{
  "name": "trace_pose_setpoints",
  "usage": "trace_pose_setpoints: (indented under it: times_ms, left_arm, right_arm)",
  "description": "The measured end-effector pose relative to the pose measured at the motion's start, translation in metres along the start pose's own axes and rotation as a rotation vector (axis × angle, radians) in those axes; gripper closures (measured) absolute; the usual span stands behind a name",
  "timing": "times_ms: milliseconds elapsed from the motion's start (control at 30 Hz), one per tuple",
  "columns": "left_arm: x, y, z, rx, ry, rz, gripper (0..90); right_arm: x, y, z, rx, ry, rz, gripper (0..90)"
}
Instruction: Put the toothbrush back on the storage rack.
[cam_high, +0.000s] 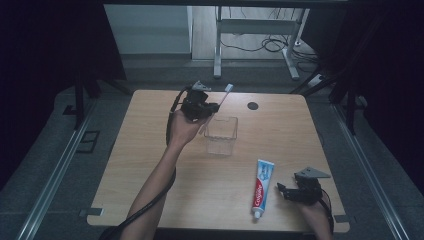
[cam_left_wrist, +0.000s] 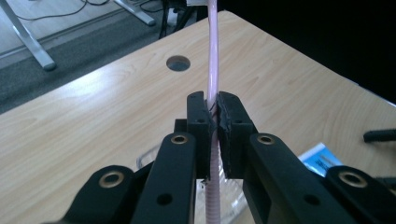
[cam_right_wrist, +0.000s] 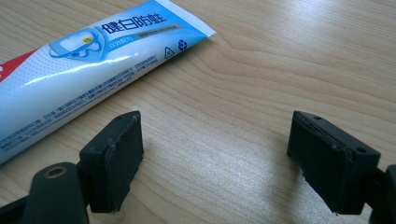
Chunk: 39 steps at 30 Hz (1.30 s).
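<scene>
Gripping a slim pink toothbrush (cam_left_wrist: 213, 70) at mid-handle, left gripper (cam_high: 200, 106) raised above the far part of the light wooden table (cam_high: 280, 135), jaws pressed tight on the handle from both sides. Brush tilted, white head (cam_high: 229, 88) up and away toward the far edge, ribbed lower end of the handle reaching down just over the near-left corner of the clear, square plastic cup (cam_high: 221, 135). Cannot tell whether the handle tip has entered the cup or only hangs above its rim; interior of the cup otherwise looking empty. Standing upright near the table's middle, cup just beside the left hand (cam_high: 181, 131). Lying flat near the front edge, blue, white and red toothpaste tube (cam_high: 262, 188), cap toward the person. Resting low just right of that tube, right gripper (cam_high: 287, 192), jaws spread wide with bare wood between them, tube's crimped end close to one jaw. Small round dark hole (cam_high: 252, 106) in the tabletop near the far edge.
</scene>
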<state>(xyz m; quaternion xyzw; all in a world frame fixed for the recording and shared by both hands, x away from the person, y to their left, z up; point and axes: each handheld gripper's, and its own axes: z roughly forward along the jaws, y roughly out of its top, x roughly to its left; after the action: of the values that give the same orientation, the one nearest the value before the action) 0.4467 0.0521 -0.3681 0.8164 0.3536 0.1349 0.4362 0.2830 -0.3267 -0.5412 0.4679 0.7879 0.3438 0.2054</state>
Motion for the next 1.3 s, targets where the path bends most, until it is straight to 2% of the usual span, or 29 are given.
trace_pose_setpoints:
  times_ms: [267,400,600,800,1000,1300]
  left_arm:
    - [-0.001,0.004,0.02,-0.029,0.01,-0.001,84.3]
    - [-0.003,0.001,0.031,-0.023,0.03,0.016,84.3]
    - [-0.003,-0.009,0.049,-0.021,0.056,0.021,84.3]
    - [-0.004,-0.017,0.056,-0.025,0.055,0.028,84.3]
    - [-0.01,-0.028,0.065,-0.019,0.061,0.057,84.3]
    - [-0.015,-0.042,0.074,0.008,0.061,0.069,84.1]
  right_arm:
    - [0.0,0.0,0.001,-0.001,0.001,-0.003,17.8]
    - [0.0,0.0,0.0,0.001,0.003,-0.001,17.8]
    - [0.001,0.001,0.001,0.002,0.006,-0.002,17.7]
    - [0.001,0.001,0.001,0.002,0.007,-0.004,17.7]
    - [0.001,0.001,0.001,0.002,0.007,-0.004,17.7]
    - [0.001,0.001,0.001,0.002,0.008,-0.004,17.7]
